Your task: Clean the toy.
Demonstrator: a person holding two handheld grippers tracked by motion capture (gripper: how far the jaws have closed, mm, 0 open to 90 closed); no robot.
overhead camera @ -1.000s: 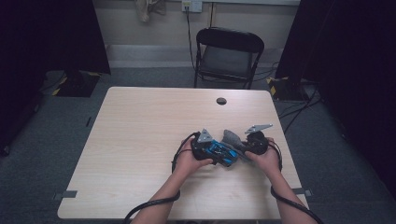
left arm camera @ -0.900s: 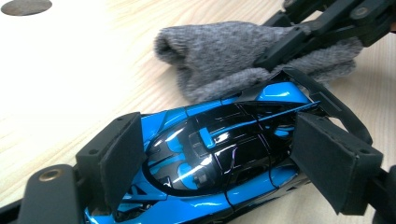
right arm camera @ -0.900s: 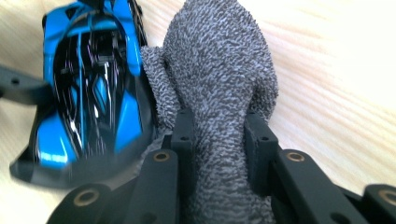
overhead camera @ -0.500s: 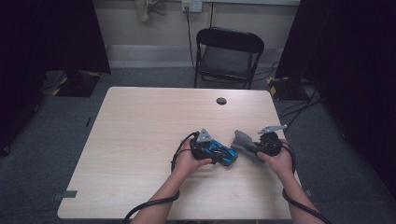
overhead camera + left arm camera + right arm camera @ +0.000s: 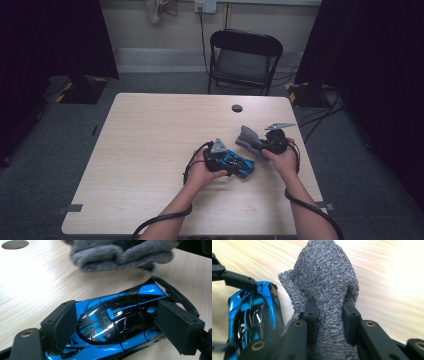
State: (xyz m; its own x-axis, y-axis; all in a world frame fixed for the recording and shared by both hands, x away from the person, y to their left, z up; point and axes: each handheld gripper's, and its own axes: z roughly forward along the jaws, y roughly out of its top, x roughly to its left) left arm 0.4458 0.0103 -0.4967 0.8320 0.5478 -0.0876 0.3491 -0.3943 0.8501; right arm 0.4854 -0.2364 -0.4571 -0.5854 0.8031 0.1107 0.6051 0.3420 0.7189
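Note:
A glossy blue and black toy car (image 5: pixel 240 165) lies on the wooden table (image 5: pixel 150 150). My left gripper (image 5: pixel 231 162) is shut on it. In the left gripper view the two pads (image 5: pixel 66 323) press on both flanks of the car (image 5: pixel 117 322). My right gripper (image 5: pixel 256 142) is shut on a bunched grey cloth (image 5: pixel 247 135). In the right gripper view the jaws pinch the cloth (image 5: pixel 327 277) at its base, with my right gripper (image 5: pixel 329 320) pointing along the table. The cloth (image 5: pixel 120 255) hangs just beyond the car and a little apart from it. The car (image 5: pixel 252 320) shows at the left of that view.
A dark round hole (image 5: pixel 237 108) sits in the table near its far edge. A black folding chair (image 5: pixel 243 60) stands behind the table. Cables trail from both grippers over the near edge. Bare tabletop stretches to the left.
My right gripper with the cloth came off the car, swung out to the right, then drew back toward the car's far side. The left gripper and the car stayed put.

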